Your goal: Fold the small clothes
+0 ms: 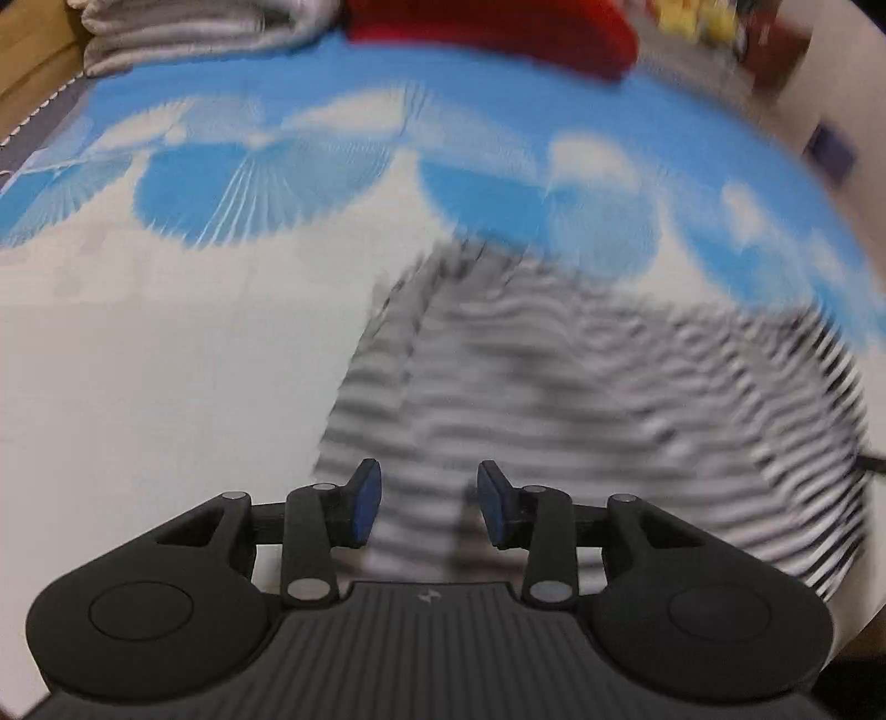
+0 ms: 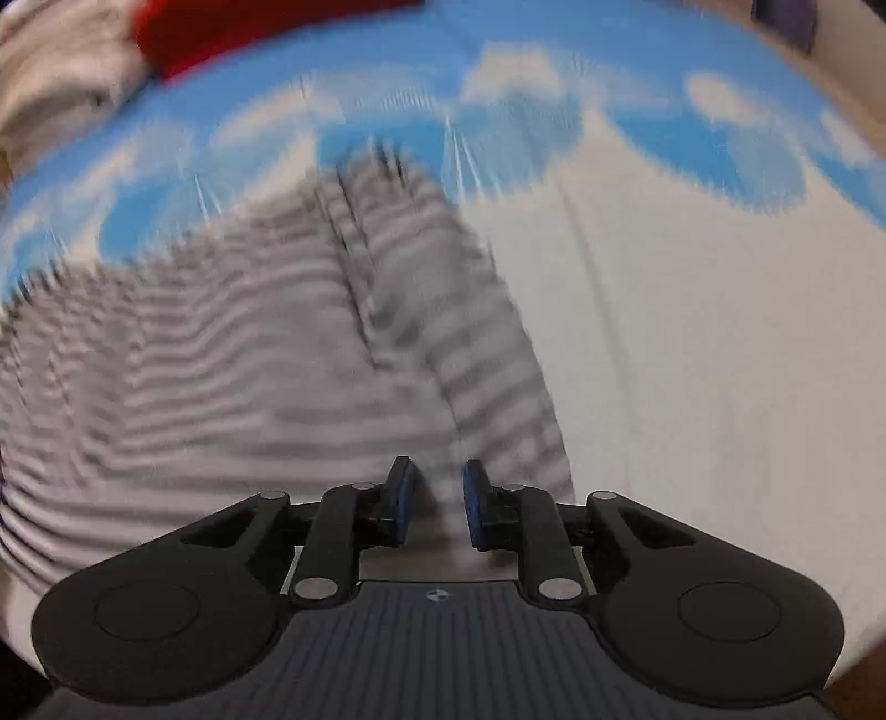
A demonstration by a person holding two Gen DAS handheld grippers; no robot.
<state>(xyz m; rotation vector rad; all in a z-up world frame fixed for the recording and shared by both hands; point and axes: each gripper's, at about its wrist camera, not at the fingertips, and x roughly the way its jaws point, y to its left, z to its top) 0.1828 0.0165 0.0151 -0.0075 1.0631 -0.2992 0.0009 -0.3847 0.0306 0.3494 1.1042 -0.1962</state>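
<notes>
A small black-and-white striped garment (image 1: 581, 387) lies flat on a bed sheet printed blue and white (image 1: 166, 360). Both views are blurred by motion. My left gripper (image 1: 429, 507) is open and empty, its blue pads just above the garment's near left part. In the right wrist view the same garment (image 2: 221, 360) fills the left half. My right gripper (image 2: 437, 501) is open with a narrower gap, empty, above the garment's near right edge.
A red item (image 1: 498, 27) and a folded grey blanket (image 1: 194, 27) lie at the far end of the bed. Yellow objects (image 1: 692, 19) sit at the far right. A brown wooden edge (image 1: 27, 55) runs on the far left. White sheet (image 2: 692, 360) extends right of the garment.
</notes>
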